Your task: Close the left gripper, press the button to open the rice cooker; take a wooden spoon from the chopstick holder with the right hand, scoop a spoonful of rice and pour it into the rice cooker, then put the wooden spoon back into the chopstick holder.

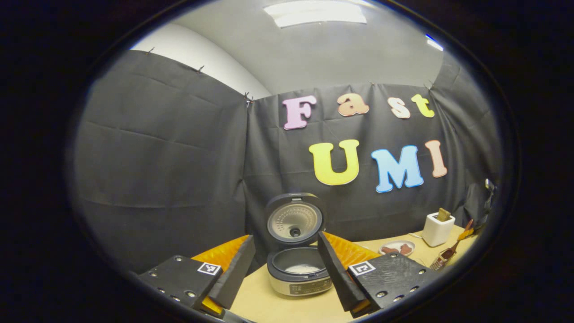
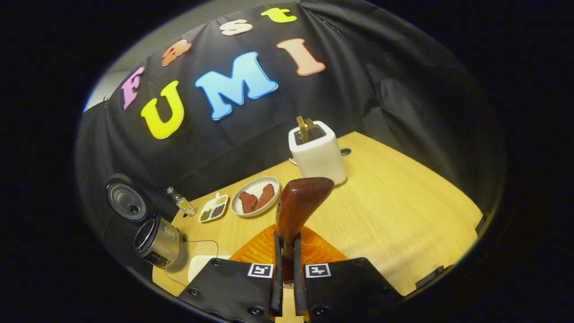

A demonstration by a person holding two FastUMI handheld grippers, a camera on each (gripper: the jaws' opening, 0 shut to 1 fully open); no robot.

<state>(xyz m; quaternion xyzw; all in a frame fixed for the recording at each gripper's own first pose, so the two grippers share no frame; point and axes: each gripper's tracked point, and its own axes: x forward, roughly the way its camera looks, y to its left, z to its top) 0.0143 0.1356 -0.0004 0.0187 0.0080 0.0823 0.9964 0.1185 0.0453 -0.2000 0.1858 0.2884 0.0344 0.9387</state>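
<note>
1. The scene is a booth with black cloth walls and a light wooden counter [image 2: 403,202].
2. In the left gripper view, the left gripper [image 1: 282,264] hangs above the counter with its fingers [image 1: 233,273] released and wide apart; nothing is between them.
3. Beyond the gap between these fingers stands the rice cooker [image 1: 299,271]. Its lid [image 1: 293,220] is open and stands upright behind the pot, and something white lies at the bottom of the pot.
4. In the same view, far to the right, the white chopstick holder [image 1: 437,229] stands on the counter, and a plate [image 1: 397,248] with reddish-brown pieces lies to the left of it.
5. In the right gripper view, the right gripper [image 2: 287,278] has its fingers [image 2: 276,273] clenched on the wooden spoon [image 2: 298,206]. The spoon stands up from between the fingers, with its broad end at the top.
6. Beyond the spoon in this view, the chopstick holder [image 2: 319,154] stands near the back wall, with wooden utensils [image 2: 307,128] inside.
7. The plate [image 2: 255,197] is to the left of the holder, and a small divided dish [image 2: 213,209] and a small bottle [image 2: 181,202] come next.
8. The rice cooker [image 2: 156,241] is at the far left of this view, open, and a clear container [image 2: 193,262] with white content stands just beside it.
</note>
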